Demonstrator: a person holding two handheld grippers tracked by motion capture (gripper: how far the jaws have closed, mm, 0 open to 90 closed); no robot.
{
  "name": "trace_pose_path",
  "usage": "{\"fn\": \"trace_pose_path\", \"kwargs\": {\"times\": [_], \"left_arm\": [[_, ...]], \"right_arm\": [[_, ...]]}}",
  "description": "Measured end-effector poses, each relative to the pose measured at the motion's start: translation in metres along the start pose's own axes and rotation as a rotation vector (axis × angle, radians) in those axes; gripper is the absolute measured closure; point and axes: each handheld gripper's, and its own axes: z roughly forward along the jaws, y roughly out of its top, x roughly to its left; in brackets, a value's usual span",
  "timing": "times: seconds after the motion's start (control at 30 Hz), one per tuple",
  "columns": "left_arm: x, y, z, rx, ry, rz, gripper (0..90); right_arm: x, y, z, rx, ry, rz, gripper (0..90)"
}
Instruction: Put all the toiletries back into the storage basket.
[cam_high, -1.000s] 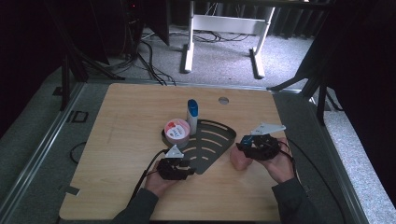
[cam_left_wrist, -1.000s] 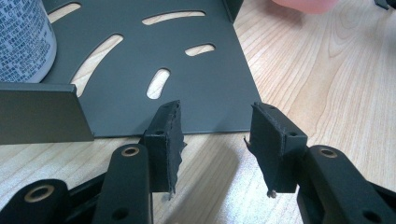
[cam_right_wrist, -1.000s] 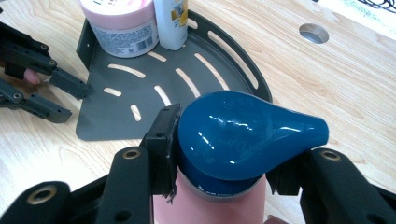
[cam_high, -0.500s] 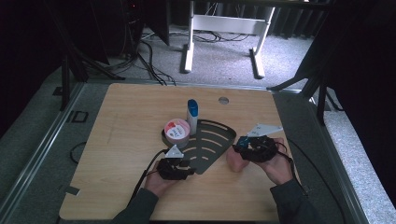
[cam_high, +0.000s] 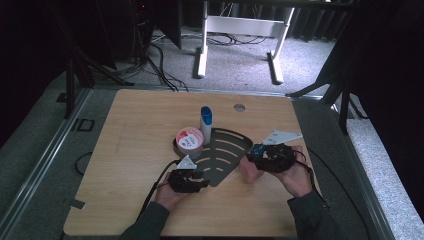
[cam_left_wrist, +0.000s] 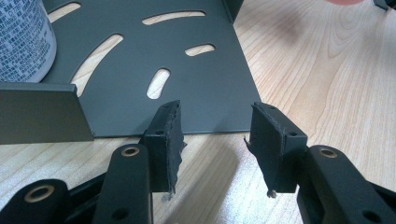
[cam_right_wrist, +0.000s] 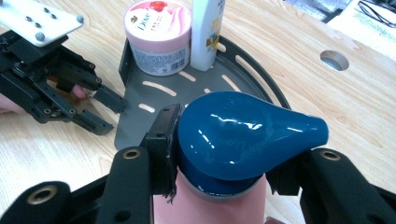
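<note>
the pink bottle (cam_right_wrist: 219, 198) with the blue flip cap (cam_right_wrist: 243, 140) sits clamped in the right gripper (cam_right_wrist: 219, 154) just right of the dark slotted corner shelf (cam_high: 227, 155), probably headed in beside the cream jar (cam_right_wrist: 159, 35) and white tube (cam_right_wrist: 207, 32). the left gripper (cam_left_wrist: 217, 140) waits at the shelf's near edge, jaws apart on nothing (likely to steady it).

A pink bottle (cam_right_wrist: 219, 200) with a glossy blue teardrop-shaped cap (cam_right_wrist: 243, 140) is seen low in the right gripper view, its cap spout pointing to the right of the frame. It is clamped at the neck, just under the cap. In the high view the bottle (cam_high: 248, 169) is seen right of centre, just beside the right edge of the tray (cam_high: 227, 160). The tray is a dark grey, fan-shaped metal sheet with curved slots and a low raised rim, lying flat at mid-frame.
</note>
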Motion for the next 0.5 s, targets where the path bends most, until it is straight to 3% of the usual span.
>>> {"fn": "trace_pose_path", "kwargs": {"times": [0.5], "left_arm": [[0.000, 0.000, 0.000, 0.000, 0.000, 0.000, 53.8]], "right_arm": [[0.005, 0.017, 0.001, -0.022, 0.002, -0.018, 52.6]]}}
